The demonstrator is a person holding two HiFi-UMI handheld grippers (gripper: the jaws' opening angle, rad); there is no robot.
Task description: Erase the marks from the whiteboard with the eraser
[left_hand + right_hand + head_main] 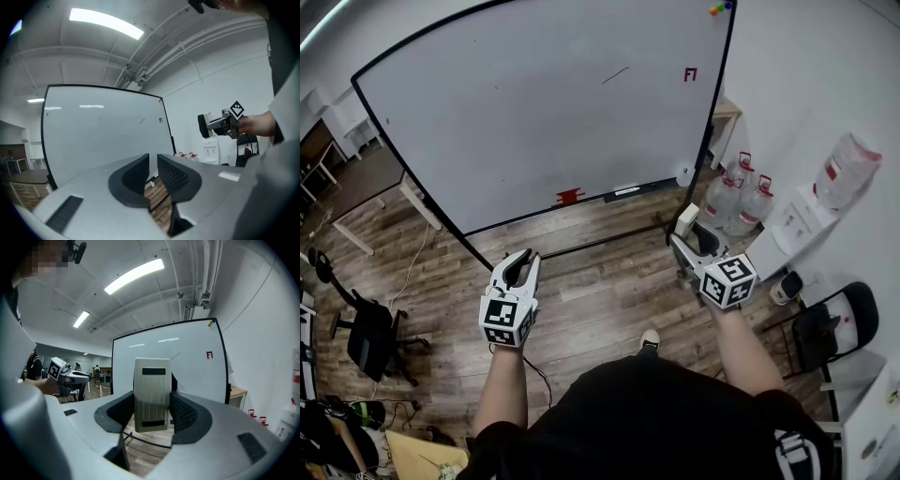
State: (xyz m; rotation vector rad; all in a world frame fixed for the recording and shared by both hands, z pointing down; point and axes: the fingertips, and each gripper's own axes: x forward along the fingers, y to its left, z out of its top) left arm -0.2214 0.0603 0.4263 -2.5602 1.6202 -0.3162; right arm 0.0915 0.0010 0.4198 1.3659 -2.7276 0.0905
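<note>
The big whiteboard (534,112) stands ahead on a rolling frame. It carries a short dark stroke (615,75) and a small red mark (690,74) near its upper right. My right gripper (688,240) is shut on the pale eraser (686,219), held upright in front of the board's right edge and away from its surface. In the right gripper view the eraser (152,394) fills the gap between the jaws, with the red mark (209,355) beyond. My left gripper (525,259) hangs below the board, shut with nothing in it; only a thin slit shows between its jaws.
On the board's tray lie a red object (569,196) and a marker (626,191). Water bottles (736,192) and a dispenser (806,211) stand at the right. There is one office chair (370,337) at the left and another (834,323) at the right. A table (366,187) sits left of the board.
</note>
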